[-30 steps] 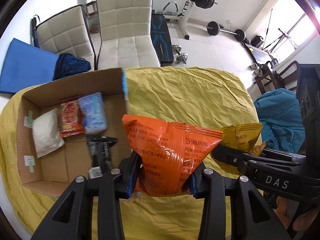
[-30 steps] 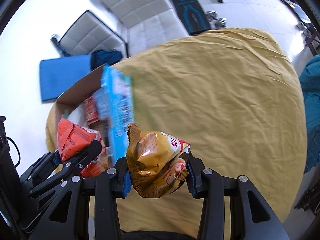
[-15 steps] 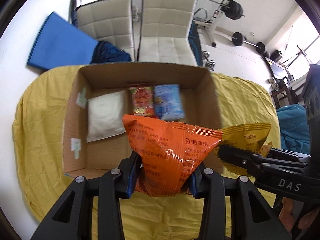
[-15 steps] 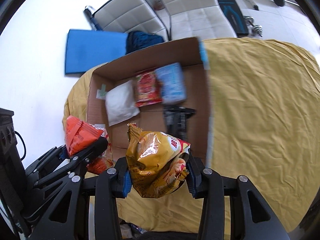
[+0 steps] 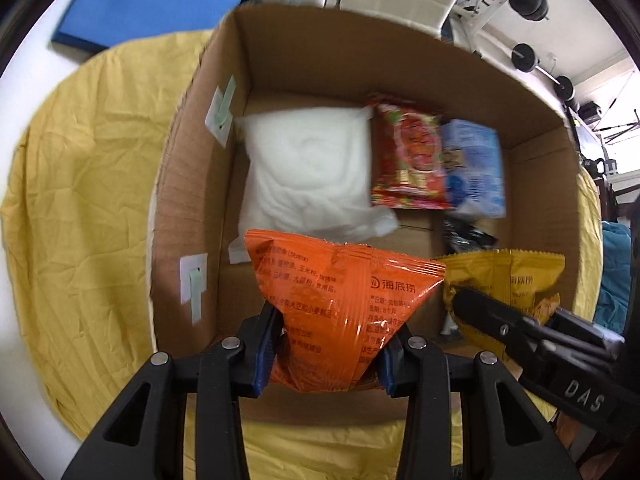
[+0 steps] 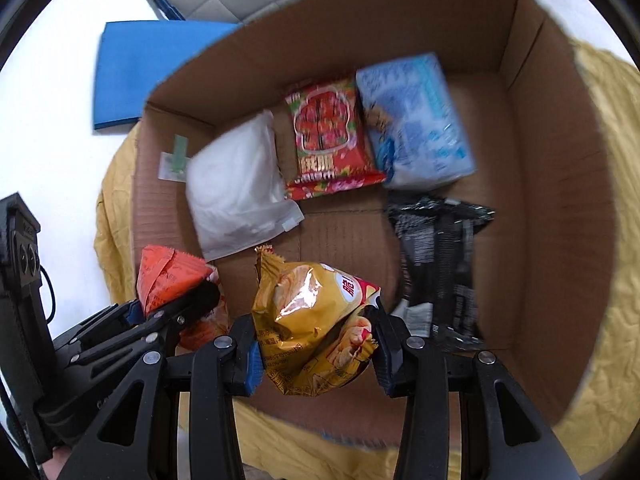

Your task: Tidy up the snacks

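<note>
Left wrist view: my left gripper (image 5: 330, 354) has its fingers clamped on the orange snack bag (image 5: 340, 308), held above the cardboard box (image 5: 192, 184). My right gripper (image 6: 316, 350) is clamped on the yellow chip bag (image 6: 316, 320), also above the box's near edge.

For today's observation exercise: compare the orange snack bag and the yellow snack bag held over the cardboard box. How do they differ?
Colour: the orange snack bag is plain orange with printed text; the yellow snack bag is golden with glossy food pictures.
Holder: the left gripper clamps the orange one, the right gripper the yellow.
Shape: orange is smoother, yellow more crumpled.
Both hang above the cardboard box.
</note>
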